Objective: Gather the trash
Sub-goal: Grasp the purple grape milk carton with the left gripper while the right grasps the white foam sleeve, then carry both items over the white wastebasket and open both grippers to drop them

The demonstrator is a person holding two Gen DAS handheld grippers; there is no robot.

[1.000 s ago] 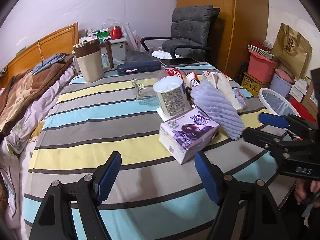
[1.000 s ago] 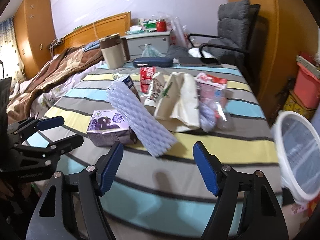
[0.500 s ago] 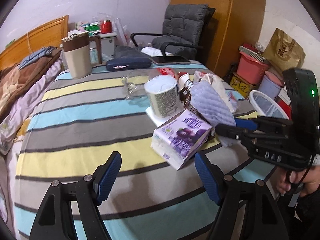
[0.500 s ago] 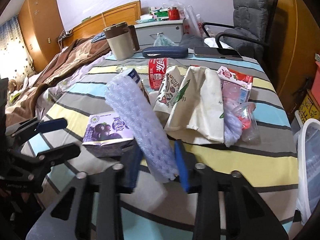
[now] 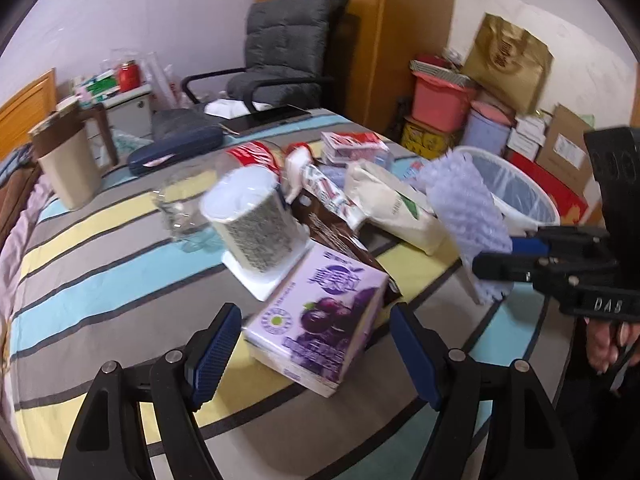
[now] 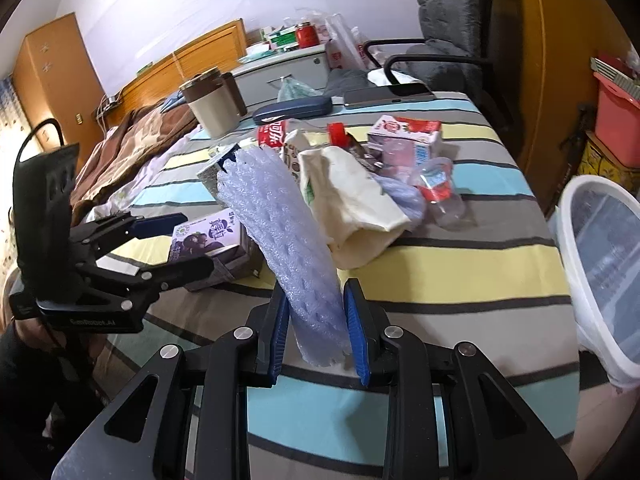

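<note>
A lilac foam net sleeve [image 6: 276, 216] stands tilted between the fingers of my right gripper [image 6: 316, 300], whose jaws are closing with both pads pressing on its lower end. The left wrist view shows the same sleeve [image 5: 464, 204] in front of the white bin [image 5: 520, 196], held by that gripper [image 5: 496, 258]. My left gripper [image 5: 312, 320] is open, its fingers on either side of the purple juice carton [image 5: 328, 304] without touching it. More trash lies on the striped table [image 5: 100, 280]: a white cup [image 5: 252, 220], a paper bag [image 6: 352, 200], a strawberry carton [image 6: 404, 140], a crushed bottle [image 6: 440, 188].
A beige jug [image 5: 64, 160], a blue glasses case [image 5: 176, 150] and a phone [image 6: 388, 94] sit at the table's far end. A grey chair [image 5: 288, 60] stands behind it. Bedding lies on the left; boxes and tubs [image 5: 440, 96] are stacked on the right by the bin.
My right gripper has closed on the foam sleeve and lifted it off the pile. My left gripper has moved up to the purple carton, which now sits between its fingers.
</note>
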